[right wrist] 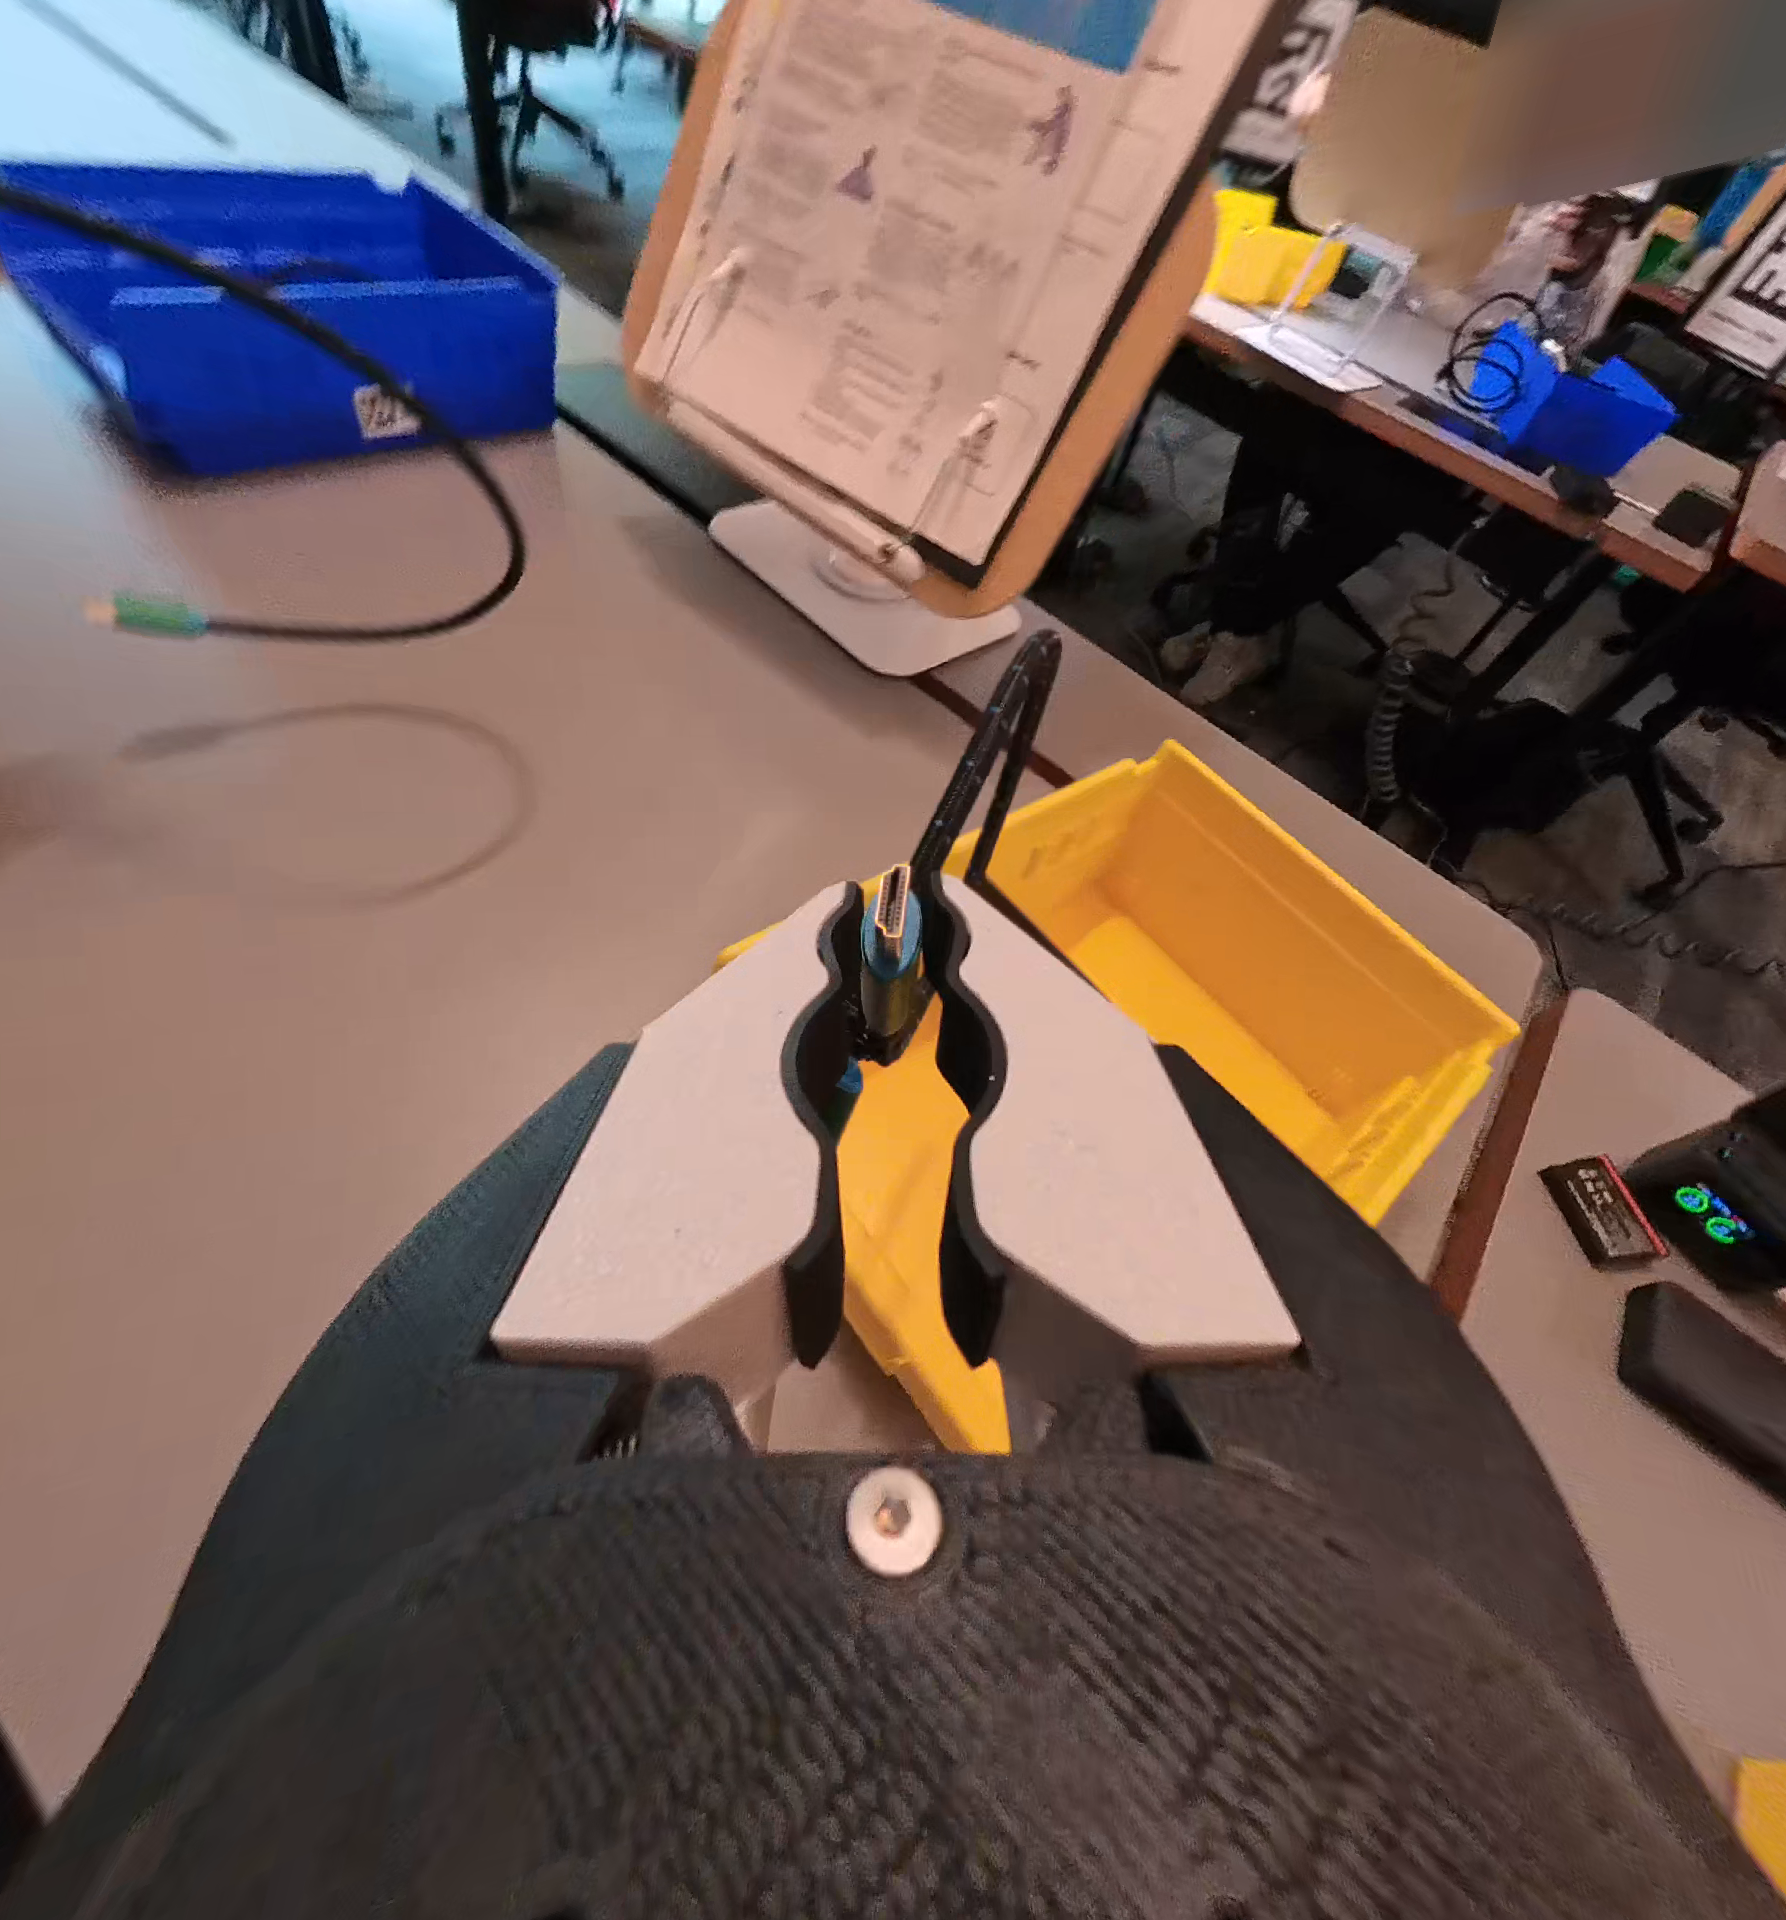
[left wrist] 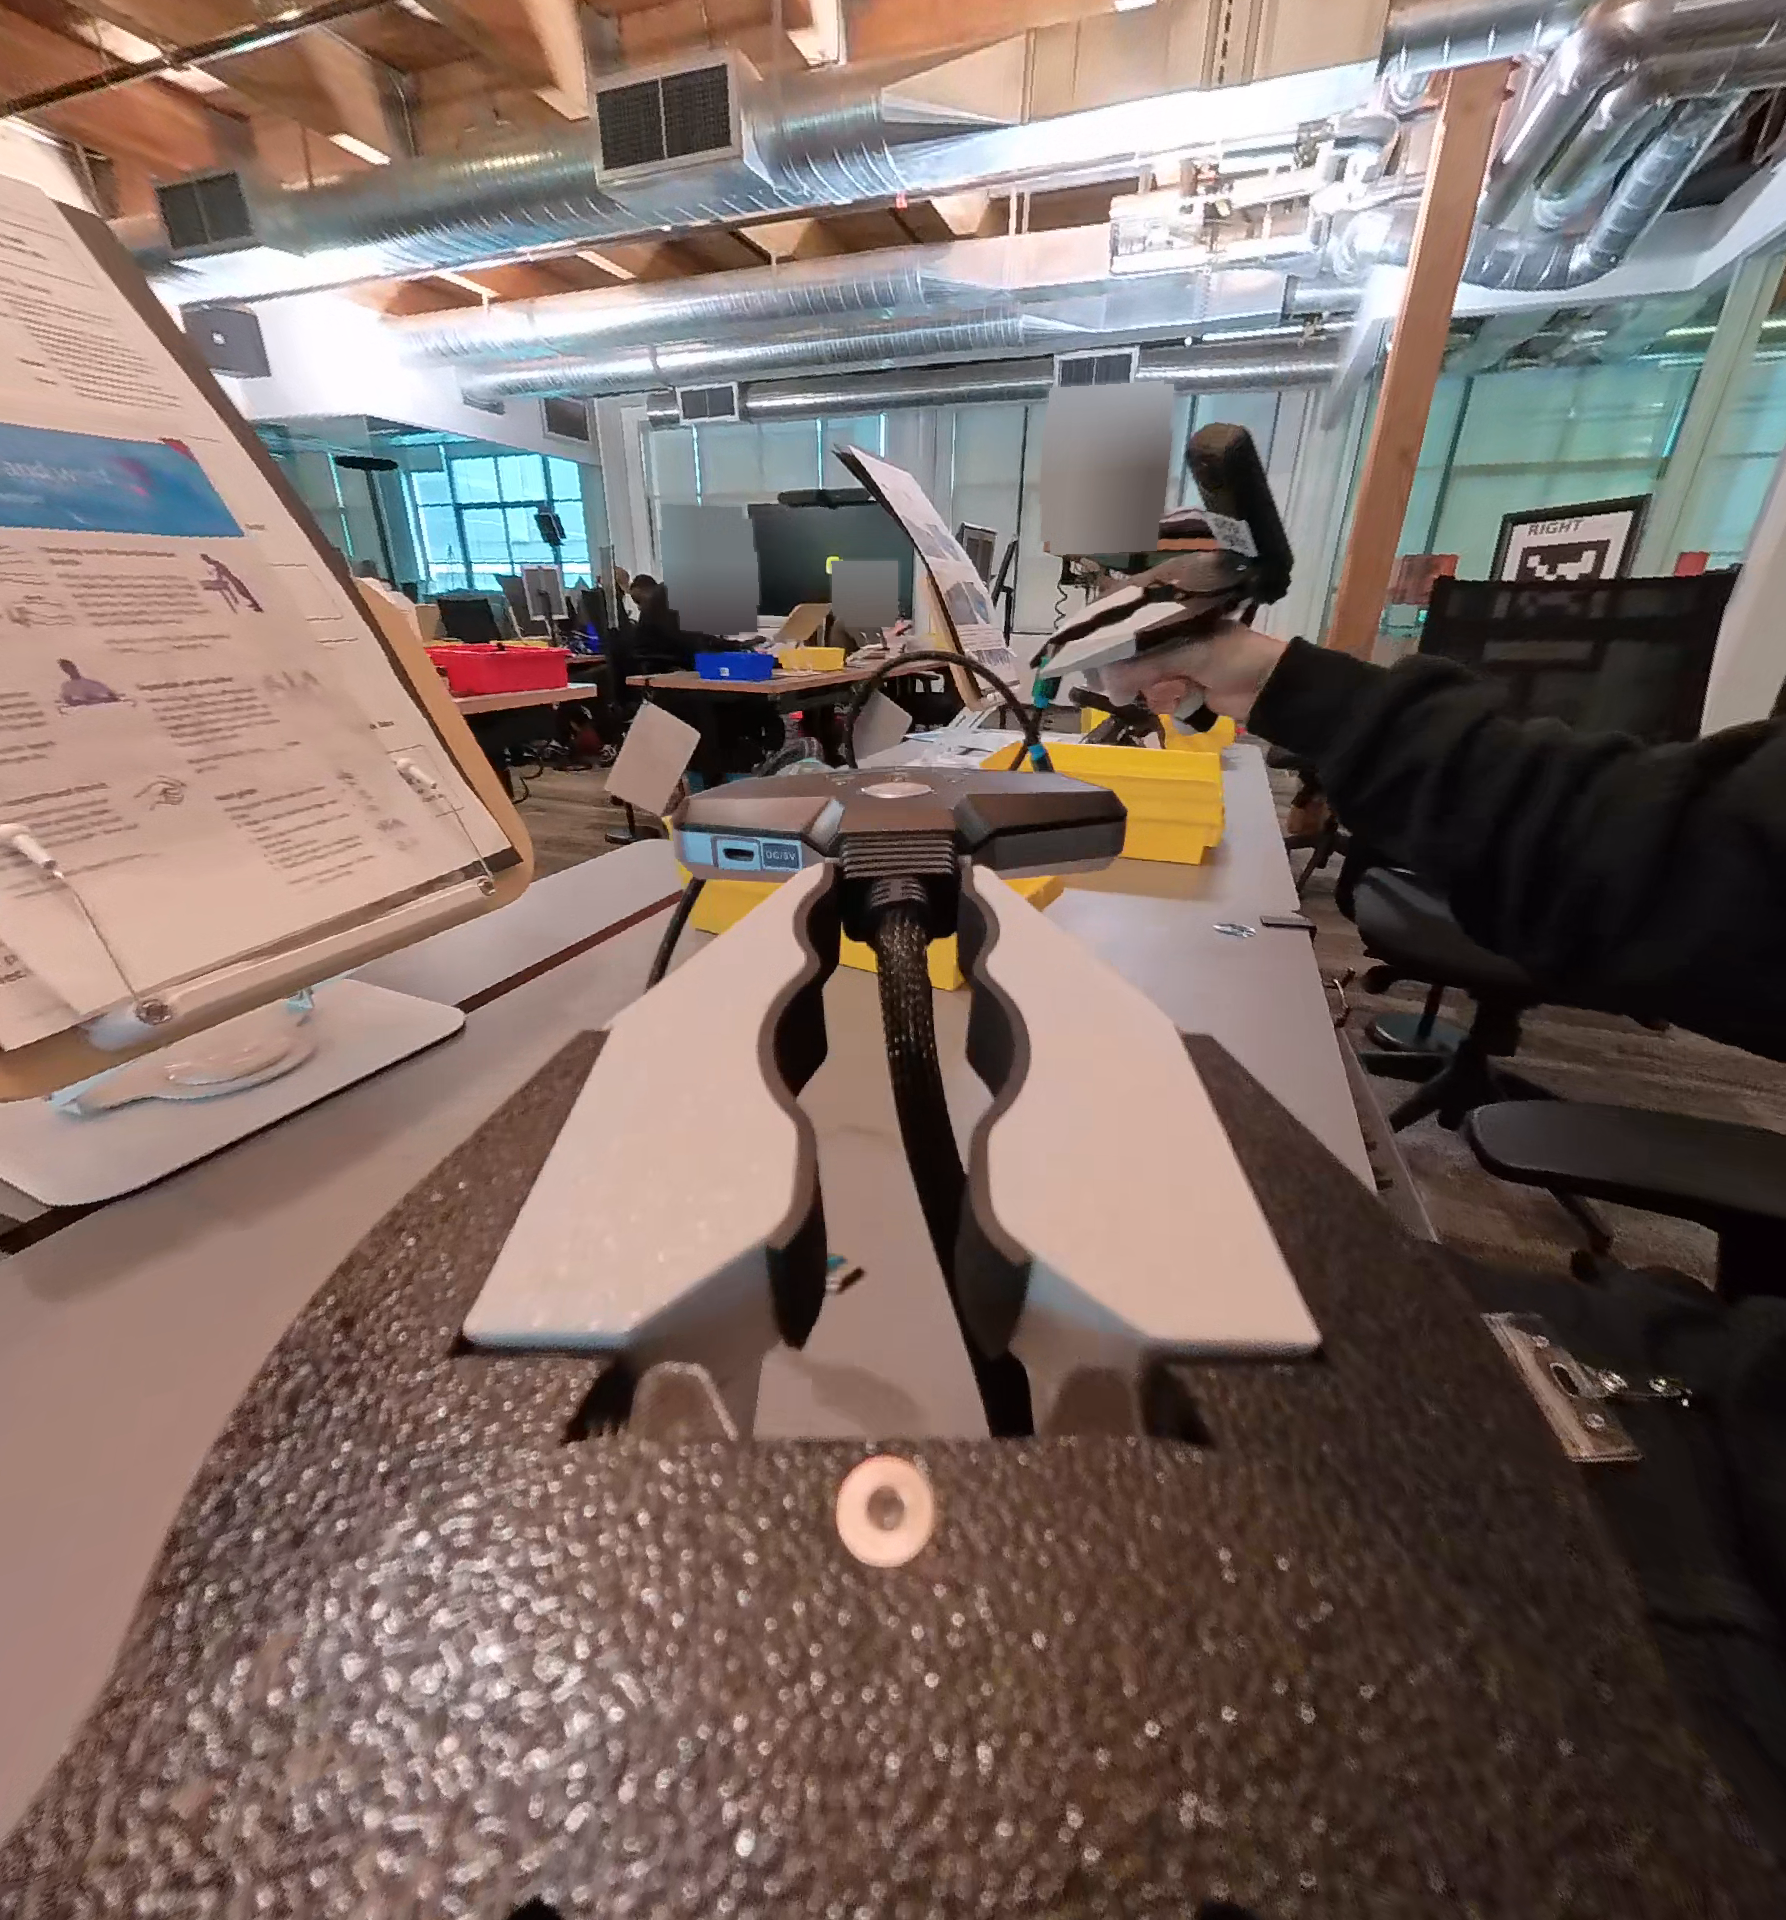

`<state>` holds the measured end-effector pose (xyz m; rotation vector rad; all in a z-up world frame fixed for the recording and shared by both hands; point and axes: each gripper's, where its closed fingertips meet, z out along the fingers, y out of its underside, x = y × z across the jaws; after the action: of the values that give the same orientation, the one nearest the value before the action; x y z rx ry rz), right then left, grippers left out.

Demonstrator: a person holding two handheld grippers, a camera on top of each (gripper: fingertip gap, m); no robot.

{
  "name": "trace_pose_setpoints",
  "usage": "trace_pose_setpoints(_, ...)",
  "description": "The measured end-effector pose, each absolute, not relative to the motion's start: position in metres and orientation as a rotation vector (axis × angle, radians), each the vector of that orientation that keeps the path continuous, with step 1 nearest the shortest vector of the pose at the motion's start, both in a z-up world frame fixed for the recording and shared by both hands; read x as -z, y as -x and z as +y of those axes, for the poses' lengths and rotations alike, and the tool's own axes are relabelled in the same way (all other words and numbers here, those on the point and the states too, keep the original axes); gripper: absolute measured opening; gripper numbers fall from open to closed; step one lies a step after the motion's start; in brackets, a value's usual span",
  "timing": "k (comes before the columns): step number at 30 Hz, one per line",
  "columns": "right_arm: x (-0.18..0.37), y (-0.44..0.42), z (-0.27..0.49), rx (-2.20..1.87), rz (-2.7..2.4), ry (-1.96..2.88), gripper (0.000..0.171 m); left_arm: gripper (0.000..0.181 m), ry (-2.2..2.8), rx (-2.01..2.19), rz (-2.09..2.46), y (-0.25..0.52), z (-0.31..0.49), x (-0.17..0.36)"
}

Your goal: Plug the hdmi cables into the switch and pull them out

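Bright, even daylight from windows (left wrist: 494,509) at 11 o'clock; soft shadows; fisheye bending edges; right view motion-blurred.

Left gripper (left wrist: 894,883) grey contoured fingers (left wrist: 660,1122), black textured body, silver screw, person's dark, possibly fleece sleeve (left wrist: 1491,810)

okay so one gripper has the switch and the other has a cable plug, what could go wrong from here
The left gripper clamps only the switch's braided cable end, so the switch could twist when pushed. The right gripper pinches the blue HDMI plug by its narrow body; it may slip or tilt. Its black cable loops tightly and could tug.
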<state>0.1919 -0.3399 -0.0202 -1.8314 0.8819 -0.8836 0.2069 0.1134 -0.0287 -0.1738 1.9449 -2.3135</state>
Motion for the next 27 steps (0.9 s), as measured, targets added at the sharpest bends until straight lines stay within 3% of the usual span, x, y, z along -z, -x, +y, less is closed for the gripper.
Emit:
trace_pose_setpoints(6, 0.053, -0.217, -0.370, 0.623, 0.992, 1.550, 0.010, 0.019, 0.164, 2.332, 1.960, -0.205, 0.103, 0.029)
trace_pose_setpoints(13, 0.120, -0.240, -0.414, 0.756, 1.333, 1.701, 0.011, 0.019, 0.161, 2.328, 2.002, -0.202, 0.098, 0.032)
trace_pose_setpoints(16, 0.131, -0.241, -0.427, 0.828, 1.431, 1.788, 0.037, 0.019, 0.152, 2.309, 2.050, -0.202, 0.093, 0.036)
trace_pose_setpoints(19, 0.104, -0.241, -0.417, 0.914, 1.369, 1.737, 0.070, 0.019, 0.139, 2.291, 2.095, -0.202, 0.086, 0.041)
trace_pose_setpoints(20, 0.090, -0.240, -0.404, 0.904, 1.316, 1.694, 0.082, 0.019, 0.131, 2.287, 2.110, -0.202, 0.083, 0.042)
trace_pose_setpoints(25, 0.039, -0.204, -0.241, 0.436, 0.809, 1.628, 0.098, 0.019, 0.046, 2.278, 2.212, -0.195, 0.066, 0.051)
trace_pose_setpoints(27, 0.027, -0.181, -0.177, 0.313, 0.611, 1.645, 0.095, 0.019, 0.000, 2.268, 2.270, -0.189, 0.057, 0.056)
